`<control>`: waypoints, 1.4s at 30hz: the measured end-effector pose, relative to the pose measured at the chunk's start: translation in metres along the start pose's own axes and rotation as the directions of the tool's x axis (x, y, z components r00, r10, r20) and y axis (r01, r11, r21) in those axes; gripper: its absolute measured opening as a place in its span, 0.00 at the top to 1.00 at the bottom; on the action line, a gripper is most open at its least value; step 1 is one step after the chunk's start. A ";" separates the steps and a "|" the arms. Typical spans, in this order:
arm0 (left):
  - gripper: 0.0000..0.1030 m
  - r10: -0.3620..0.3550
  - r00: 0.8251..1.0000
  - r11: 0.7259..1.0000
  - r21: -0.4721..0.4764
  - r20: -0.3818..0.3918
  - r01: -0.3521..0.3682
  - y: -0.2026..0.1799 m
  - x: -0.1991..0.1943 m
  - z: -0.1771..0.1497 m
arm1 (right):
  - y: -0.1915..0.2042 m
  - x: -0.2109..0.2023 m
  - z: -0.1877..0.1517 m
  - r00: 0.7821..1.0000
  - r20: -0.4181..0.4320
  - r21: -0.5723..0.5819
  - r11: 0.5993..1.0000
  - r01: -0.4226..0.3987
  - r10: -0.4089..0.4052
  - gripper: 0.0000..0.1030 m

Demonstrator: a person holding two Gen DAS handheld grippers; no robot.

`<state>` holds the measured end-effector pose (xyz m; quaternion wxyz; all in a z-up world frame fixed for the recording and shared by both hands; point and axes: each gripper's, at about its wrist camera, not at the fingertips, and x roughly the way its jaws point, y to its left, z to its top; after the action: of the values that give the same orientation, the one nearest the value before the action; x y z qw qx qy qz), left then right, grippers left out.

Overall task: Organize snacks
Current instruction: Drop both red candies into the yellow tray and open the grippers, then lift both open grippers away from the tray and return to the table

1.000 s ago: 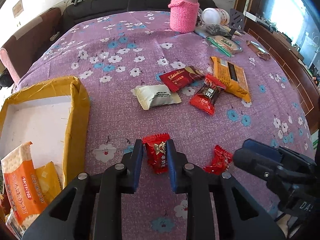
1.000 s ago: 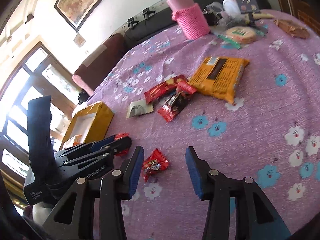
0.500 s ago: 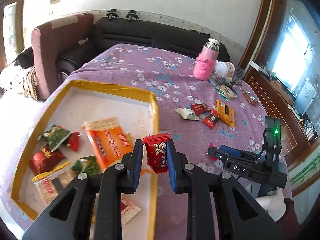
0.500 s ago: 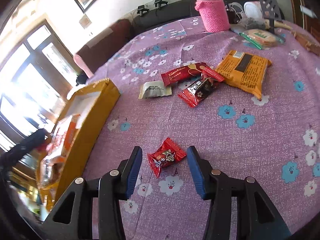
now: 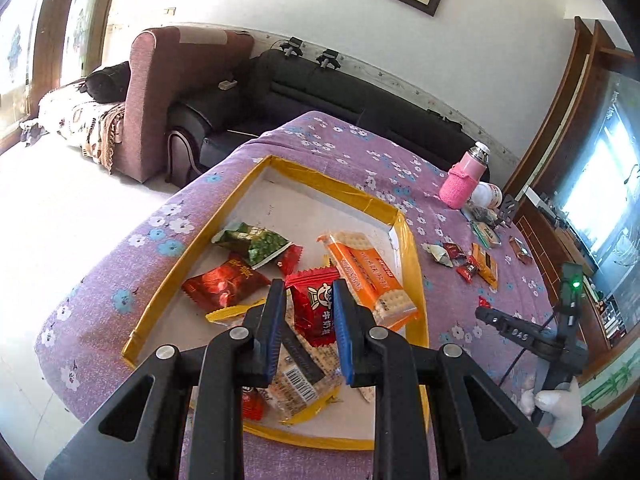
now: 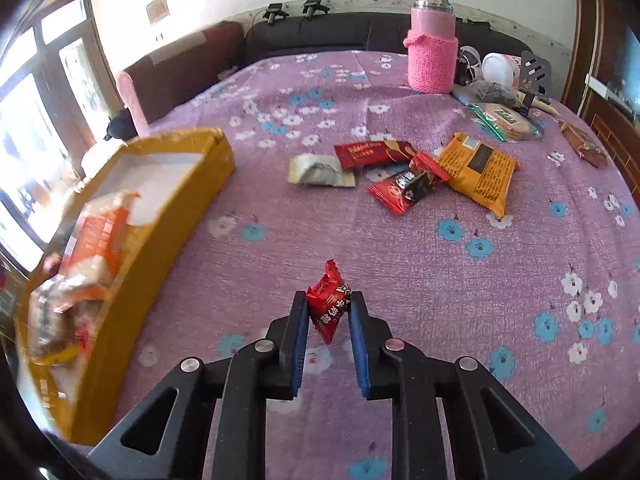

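My left gripper (image 5: 308, 300) is shut on a red candy packet (image 5: 314, 306) and holds it high above the yellow-rimmed box (image 5: 412, 264), which holds several snacks, among them an orange cracker pack (image 5: 368, 272) and a green packet (image 5: 252, 242). My right gripper (image 6: 328, 312) is shut on another small red candy (image 6: 329, 308) just above the purple floral tablecloth (image 6: 440, 280); it also shows in the left wrist view (image 5: 520, 332). The box (image 6: 172, 208) stands to its left.
Loose snacks lie beyond the right gripper: a white packet (image 6: 320, 170), a red bar (image 6: 372, 152), a red-black packet (image 6: 408, 188), an orange pack (image 6: 476, 172). A pink-sleeved flask (image 6: 432, 52) and clutter stand at the back. A sofa lies behind the table.
The left gripper has lifted its red candy off the table and carried it left over the box. The right gripper has shut on the other red candy and raised it slightly.
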<state>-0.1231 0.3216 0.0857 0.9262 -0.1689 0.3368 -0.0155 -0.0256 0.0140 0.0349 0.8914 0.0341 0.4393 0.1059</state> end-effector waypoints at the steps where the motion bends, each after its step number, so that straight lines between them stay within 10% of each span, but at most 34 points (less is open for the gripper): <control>1: 0.80 0.001 1.000 1.000 -0.004 -0.002 -0.001 0.003 0.001 0.000 | 0.005 -0.009 0.004 0.999 0.011 0.006 0.999 -0.032 0.032 0.80; 7: 0.80 0.016 0.999 1.000 0.013 -0.029 -0.016 0.014 0.013 0.009 | 0.084 -0.043 0.017 0.974 -0.006 -0.116 0.967 -0.228 0.229 0.80; 16: 0.80 0.030 0.985 1.000 0.007 -0.169 -0.030 0.019 0.079 0.034 | 0.169 0.023 0.004 0.900 -0.244 -0.151 0.902 -0.403 0.361 0.80; 24: 0.79 0.029 0.976 0.999 -0.012 -0.215 -0.032 0.016 0.108 0.043 | 0.169 0.044 0.041 0.959 -0.188 -0.200 0.948 -0.249 0.212 0.76; 27: 0.77 0.003 0.978 0.999 -0.033 -0.210 -0.010 0.017 0.103 0.045 | 0.170 0.039 0.033 0.938 -0.220 -0.209 0.926 -0.315 0.269 0.70; 33: 0.76 -0.027 0.990 0.998 -0.066 -0.137 0.018 0.018 0.066 0.045 | 0.151 0.004 0.032 0.941 -0.120 -0.172 0.927 -0.335 0.318 0.53; 37: 0.45 0.008 0.998 0.996 -0.084 -0.058 -0.013 0.010 0.017 0.040 | 0.113 -0.050 0.039 0.927 0.022 -0.101 0.923 -0.370 0.374 0.53; 42: 0.42 -0.126 0.981 0.985 -0.094 0.150 0.141 0.010 -0.075 0.029 | 0.033 -0.161 0.039 0.883 0.276 -0.041 0.923 -0.383 0.379 0.51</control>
<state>-0.1639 0.3507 0.1496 0.9348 -0.2401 0.2574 -0.0479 -0.0948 0.0127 0.1889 0.9057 0.1410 0.2949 0.2699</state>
